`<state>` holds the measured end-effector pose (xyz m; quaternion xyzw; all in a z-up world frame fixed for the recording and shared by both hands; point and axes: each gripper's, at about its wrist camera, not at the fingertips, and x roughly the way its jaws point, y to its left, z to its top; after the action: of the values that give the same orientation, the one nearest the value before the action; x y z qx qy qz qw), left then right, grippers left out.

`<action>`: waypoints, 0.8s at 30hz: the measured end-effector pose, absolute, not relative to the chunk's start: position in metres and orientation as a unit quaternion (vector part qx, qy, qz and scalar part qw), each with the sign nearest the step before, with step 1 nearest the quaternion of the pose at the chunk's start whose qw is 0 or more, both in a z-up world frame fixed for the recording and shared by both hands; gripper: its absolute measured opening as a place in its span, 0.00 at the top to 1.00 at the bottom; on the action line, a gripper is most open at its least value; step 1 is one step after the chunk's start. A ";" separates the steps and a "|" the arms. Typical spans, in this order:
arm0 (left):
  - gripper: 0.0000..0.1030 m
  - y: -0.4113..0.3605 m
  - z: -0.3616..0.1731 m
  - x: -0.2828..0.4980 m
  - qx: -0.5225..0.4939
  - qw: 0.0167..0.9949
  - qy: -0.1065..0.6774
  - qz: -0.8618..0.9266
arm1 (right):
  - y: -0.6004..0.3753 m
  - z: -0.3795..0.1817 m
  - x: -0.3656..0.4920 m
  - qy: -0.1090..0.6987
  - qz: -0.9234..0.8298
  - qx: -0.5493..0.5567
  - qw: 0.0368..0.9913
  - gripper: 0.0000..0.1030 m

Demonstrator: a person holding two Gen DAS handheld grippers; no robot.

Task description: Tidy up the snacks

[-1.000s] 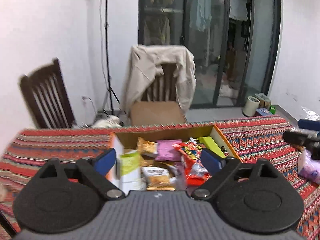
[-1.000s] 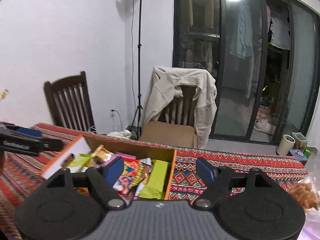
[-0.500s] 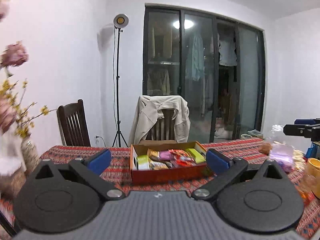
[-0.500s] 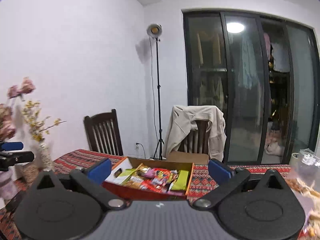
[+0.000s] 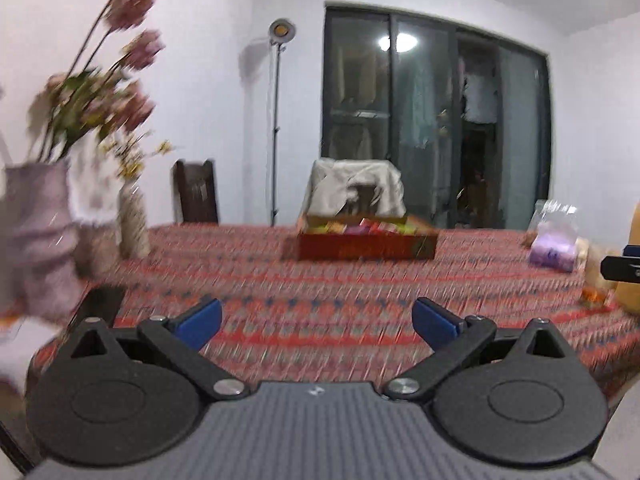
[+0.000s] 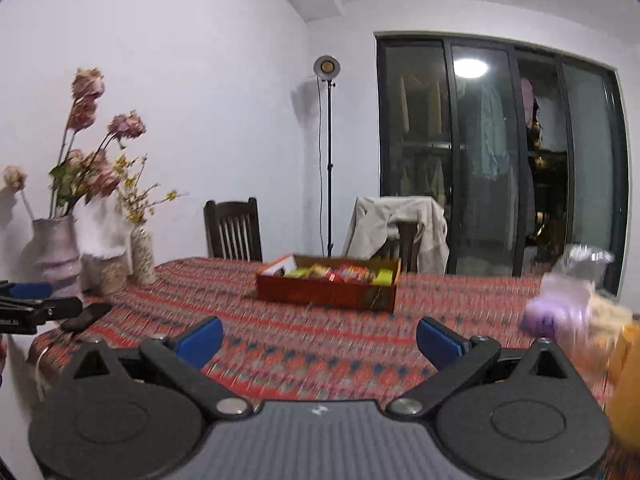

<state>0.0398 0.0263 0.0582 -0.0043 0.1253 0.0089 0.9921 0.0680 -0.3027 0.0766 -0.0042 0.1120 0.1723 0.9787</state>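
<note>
An open cardboard box (image 5: 366, 242) full of colourful snack packets stands on the far half of the patterned table; it also shows in the right wrist view (image 6: 328, 286). My left gripper (image 5: 317, 320) is open and empty, low over the table's near edge, far back from the box. My right gripper (image 6: 319, 338) is open and empty, also near the front edge. The right gripper's tip shows at the right edge of the left wrist view (image 5: 622, 266), and the left gripper's tip at the left edge of the right wrist view (image 6: 28, 302).
Vases with dried flowers (image 6: 54, 252) and a black phone (image 6: 86, 316) are at the table's left. A purple bag (image 6: 554, 308), a clear snack bag and an orange object (image 5: 632, 264) are at the right. Two chairs (image 6: 234, 230) stand behind the table.
Both grippers have pulled far back from over the box to the table's near edge. The box now looks small and distant. Both stayed open and empty.
</note>
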 end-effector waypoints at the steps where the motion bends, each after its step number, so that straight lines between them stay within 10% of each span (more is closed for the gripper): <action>1: 0.00 0.028 0.051 0.034 -0.003 0.991 0.131 0.013 | -0.299 0.066 0.060 0.114 0.171 -0.005 0.979 0.00; 24: 0.00 0.014 0.004 0.044 0.011 0.988 0.153 0.013 | -0.245 -0.023 0.054 0.146 0.141 0.011 0.979 0.00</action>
<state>0.0440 0.0136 0.0038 0.0110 0.1530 0.0132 0.9881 0.0542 -0.2454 -0.0226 0.0108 0.1463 0.1409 0.9791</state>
